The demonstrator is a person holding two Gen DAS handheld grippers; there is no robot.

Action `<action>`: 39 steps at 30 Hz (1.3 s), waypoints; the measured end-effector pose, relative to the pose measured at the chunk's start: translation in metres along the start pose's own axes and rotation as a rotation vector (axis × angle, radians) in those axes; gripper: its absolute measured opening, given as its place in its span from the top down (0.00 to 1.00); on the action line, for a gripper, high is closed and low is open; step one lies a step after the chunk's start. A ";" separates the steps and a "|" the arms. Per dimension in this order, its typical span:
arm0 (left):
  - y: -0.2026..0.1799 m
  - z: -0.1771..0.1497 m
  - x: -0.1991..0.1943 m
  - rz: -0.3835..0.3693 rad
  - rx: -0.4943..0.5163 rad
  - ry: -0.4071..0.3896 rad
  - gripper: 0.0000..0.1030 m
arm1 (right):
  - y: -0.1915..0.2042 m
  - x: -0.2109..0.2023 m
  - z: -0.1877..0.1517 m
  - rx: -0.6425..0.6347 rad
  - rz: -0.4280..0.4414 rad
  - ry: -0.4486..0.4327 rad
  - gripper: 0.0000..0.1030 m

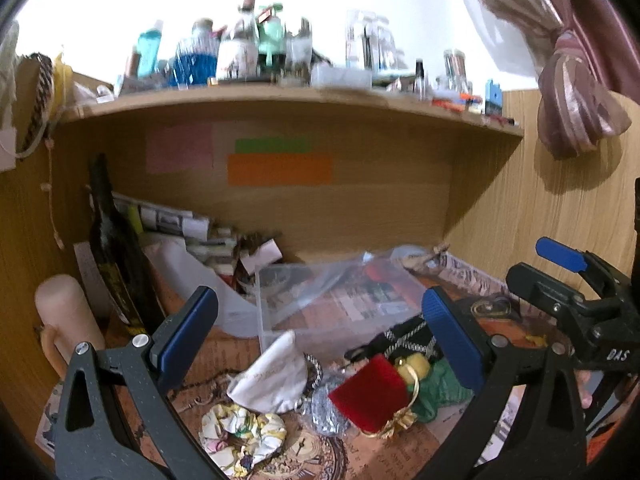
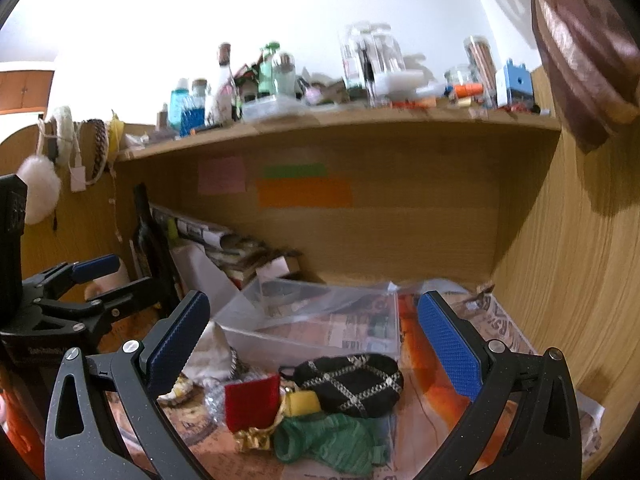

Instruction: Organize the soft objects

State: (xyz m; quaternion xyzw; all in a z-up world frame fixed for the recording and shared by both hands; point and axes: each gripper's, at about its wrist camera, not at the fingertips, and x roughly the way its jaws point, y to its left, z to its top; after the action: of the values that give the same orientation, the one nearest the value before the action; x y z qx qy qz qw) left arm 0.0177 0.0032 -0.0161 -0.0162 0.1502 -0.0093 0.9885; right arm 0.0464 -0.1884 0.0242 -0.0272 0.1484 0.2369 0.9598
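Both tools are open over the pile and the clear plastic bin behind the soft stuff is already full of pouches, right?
Not quite. Both the left tool and right tool are open above the pile, but the clear bin holds no pouches; the right wrist view shows the black pouch and red pouch lying in front of it.

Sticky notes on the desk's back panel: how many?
3. Pink note at left, green note right of it, orange note just below the green. Blur may hide paler ones.

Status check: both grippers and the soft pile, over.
Left hand-held gripper open, empty. Right hand-held gripper open, empty. Red velvet pouch and black checked fabric pouch untouched. Clear plastic bin close behind.
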 end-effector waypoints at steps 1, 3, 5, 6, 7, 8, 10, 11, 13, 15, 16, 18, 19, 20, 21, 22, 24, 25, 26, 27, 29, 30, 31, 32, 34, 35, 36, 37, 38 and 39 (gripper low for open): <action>0.002 -0.004 0.005 -0.002 0.001 0.017 0.00 | -0.002 0.005 -0.003 0.002 0.000 0.022 0.00; 0.006 -0.012 0.017 0.004 0.000 0.056 0.00 | -0.007 0.016 -0.010 0.007 -0.002 0.065 0.00; 0.012 -0.021 0.029 0.010 -0.008 0.096 0.00 | -0.014 0.026 -0.018 0.010 -0.013 0.105 0.00; 0.016 -0.025 0.035 0.010 -0.014 0.119 0.00 | -0.017 0.032 -0.023 0.011 -0.017 0.128 0.00; 0.020 -0.030 0.043 0.005 -0.023 0.147 0.00 | -0.021 0.038 -0.028 0.013 -0.019 0.152 0.00; 0.024 -0.035 0.050 0.003 -0.036 0.174 0.00 | -0.026 0.045 -0.033 0.019 -0.016 0.177 0.00; 0.035 -0.042 0.066 0.003 -0.063 0.223 0.09 | -0.036 0.058 -0.042 0.040 -0.011 0.226 0.00; 0.038 -0.046 0.072 0.002 -0.069 0.240 0.19 | -0.041 0.064 -0.046 0.050 -0.011 0.250 0.00; 0.047 -0.052 0.087 -0.006 -0.091 0.297 0.22 | -0.052 0.077 -0.055 0.067 -0.021 0.297 0.00; 0.053 -0.058 0.098 -0.006 -0.105 0.329 0.23 | -0.058 0.084 -0.062 0.073 -0.024 0.330 0.01; 0.054 -0.060 0.102 -0.006 -0.104 0.340 0.25 | -0.062 0.089 -0.065 0.072 -0.031 0.347 0.02; 0.057 -0.064 0.109 0.001 -0.099 0.363 0.27 | -0.067 0.097 -0.069 0.063 -0.042 0.377 0.05; 0.058 -0.066 0.113 0.000 -0.095 0.374 0.29 | -0.069 0.102 -0.071 0.059 -0.044 0.392 0.08; 0.059 -0.067 0.117 -0.004 -0.093 0.385 0.30 | -0.071 0.107 -0.073 0.057 -0.039 0.408 0.09; 0.060 -0.069 0.121 -0.007 -0.092 0.396 0.32 | -0.073 0.112 -0.075 0.056 -0.033 0.426 0.10; 0.060 -0.070 0.123 -0.009 -0.088 0.405 0.36 | -0.075 0.118 -0.077 0.053 -0.032 0.447 0.12; 0.060 -0.071 0.127 -0.009 -0.074 0.421 0.42 | -0.079 0.130 -0.081 0.045 -0.030 0.485 0.18; 0.060 -0.072 0.129 -0.012 -0.068 0.426 0.44 | -0.080 0.136 -0.083 0.042 -0.029 0.510 0.24; 0.060 -0.073 0.129 -0.021 -0.066 0.433 0.48 | -0.081 0.141 -0.085 0.043 -0.026 0.531 0.27; 0.060 -0.073 0.130 -0.033 -0.068 0.440 0.51 | -0.083 0.146 -0.088 0.044 -0.018 0.550 0.34; 0.060 -0.075 0.133 -0.037 -0.065 0.451 0.64 | -0.084 0.153 -0.092 0.055 0.005 0.580 0.43; 0.061 -0.075 0.133 -0.039 -0.065 0.451 0.67 | -0.084 0.154 -0.093 0.061 0.014 0.585 0.48; 0.062 -0.076 0.133 -0.044 -0.067 0.452 0.74 | -0.083 0.154 -0.094 0.064 0.022 0.584 0.54; 0.063 -0.075 0.133 -0.049 -0.071 0.450 0.79 | -0.083 0.154 -0.094 0.064 0.021 0.580 0.56; 0.063 -0.074 0.131 -0.044 -0.071 0.437 0.81 | -0.080 0.150 -0.093 0.052 0.000 0.559 0.66; 0.063 -0.073 0.129 -0.040 -0.068 0.430 0.84 | -0.079 0.148 -0.092 0.049 -0.005 0.551 0.68; 0.063 -0.072 0.127 -0.039 -0.066 0.425 0.85 | -0.078 0.144 -0.091 0.048 -0.009 0.539 0.75; 0.062 -0.071 0.124 -0.040 -0.066 0.420 0.86 | -0.078 0.143 -0.090 0.049 -0.010 0.531 0.79; 0.062 -0.069 0.122 -0.041 -0.065 0.415 0.87 | -0.079 0.142 -0.089 0.053 -0.006 0.525 0.80; 0.062 -0.067 0.120 -0.041 -0.063 0.408 0.87 | -0.079 0.139 -0.088 0.056 -0.004 0.518 0.83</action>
State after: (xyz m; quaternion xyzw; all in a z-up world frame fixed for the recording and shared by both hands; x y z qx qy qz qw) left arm 0.1131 0.0604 -0.1178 -0.0481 0.3473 -0.0277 0.9361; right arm 0.1767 -0.2074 -0.1027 -0.0604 0.3956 0.2159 0.8906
